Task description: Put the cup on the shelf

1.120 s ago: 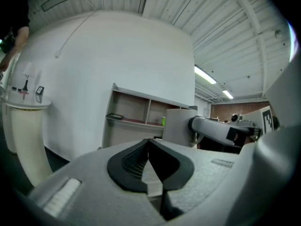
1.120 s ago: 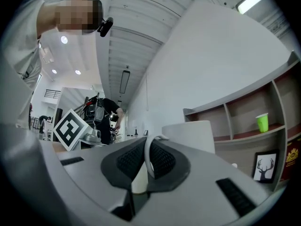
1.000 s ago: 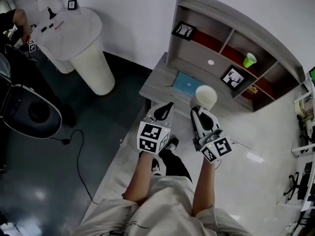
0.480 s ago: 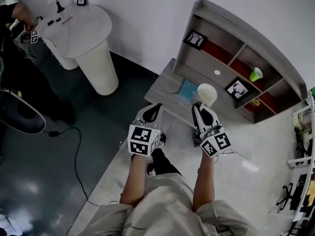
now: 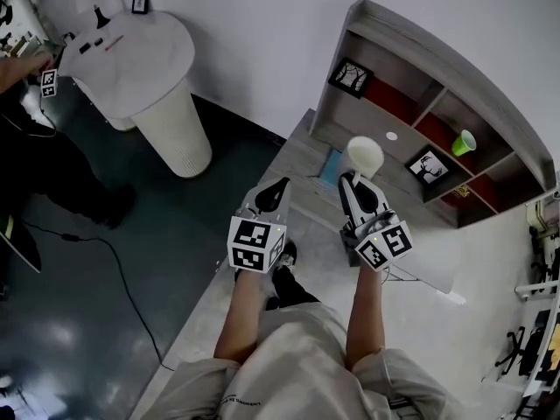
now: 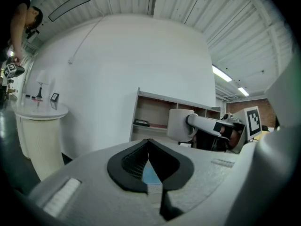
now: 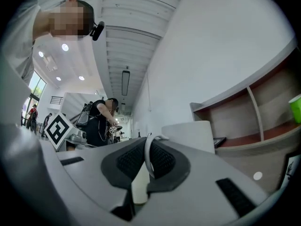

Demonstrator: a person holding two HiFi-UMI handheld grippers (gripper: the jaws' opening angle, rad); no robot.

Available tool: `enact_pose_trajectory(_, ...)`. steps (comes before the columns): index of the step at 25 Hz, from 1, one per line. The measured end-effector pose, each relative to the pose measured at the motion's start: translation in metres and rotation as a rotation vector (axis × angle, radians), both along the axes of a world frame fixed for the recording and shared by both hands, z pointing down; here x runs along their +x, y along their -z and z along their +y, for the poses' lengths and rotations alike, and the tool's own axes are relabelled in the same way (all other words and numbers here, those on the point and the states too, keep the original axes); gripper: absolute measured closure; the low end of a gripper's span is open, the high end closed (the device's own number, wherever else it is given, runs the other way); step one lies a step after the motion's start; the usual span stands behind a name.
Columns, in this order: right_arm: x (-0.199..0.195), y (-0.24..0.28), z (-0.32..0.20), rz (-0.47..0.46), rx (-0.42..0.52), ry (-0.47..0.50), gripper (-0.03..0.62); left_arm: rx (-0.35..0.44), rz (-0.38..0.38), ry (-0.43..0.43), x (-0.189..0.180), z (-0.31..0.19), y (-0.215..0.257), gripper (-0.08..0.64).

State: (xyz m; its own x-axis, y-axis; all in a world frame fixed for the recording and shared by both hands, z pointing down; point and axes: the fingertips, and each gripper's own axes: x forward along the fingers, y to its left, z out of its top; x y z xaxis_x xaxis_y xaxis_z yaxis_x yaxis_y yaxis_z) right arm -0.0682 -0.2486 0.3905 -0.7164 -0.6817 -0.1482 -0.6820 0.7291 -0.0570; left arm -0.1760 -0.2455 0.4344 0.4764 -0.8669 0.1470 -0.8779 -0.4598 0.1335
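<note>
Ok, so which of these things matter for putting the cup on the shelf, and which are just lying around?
Part of the job:
- white cup, held by its handle in the right gripper
- shelf

Just lying about:
- green cup and picture frames, already in the shelf
- blue mat
- round white table
- left gripper, shut and empty

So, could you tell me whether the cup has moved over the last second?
Yes. Held by the right gripper, the cup has come closer to the shelf, now nearer its white dot.
</note>
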Motion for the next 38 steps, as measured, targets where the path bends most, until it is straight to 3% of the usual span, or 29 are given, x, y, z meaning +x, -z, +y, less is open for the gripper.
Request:
enact_pose_trajectory(9, 0.021, 0.015, -0.084, 0.001, 0.018, -0.026, 0.565, 0.019, 0.001, -0.062, 0.035, -0.094, 0.016, 0.549)
enact_pose_trajectory(15, 0.047, 0.024, -0.141, -0.069, 0.026, -0.088, 0.565, 0.004, -0.011, -0.126, 0.078, -0.153, 0.011, 0.549)
enact_pose_trajectory(22, 0.071, 0.012, -0.187, -0.010, 0.025, -0.120, 0.565, 0.012, -0.049, -0.225, 0.133, -0.201, 0.007, 0.549)
enact_pose_trajectory(38, 0.109, -0.002, -0.249, -0.012, 0.022, -0.228, 0.565, 0.023, -0.063, -0.298, 0.167, -0.254, 0.003, 0.549)
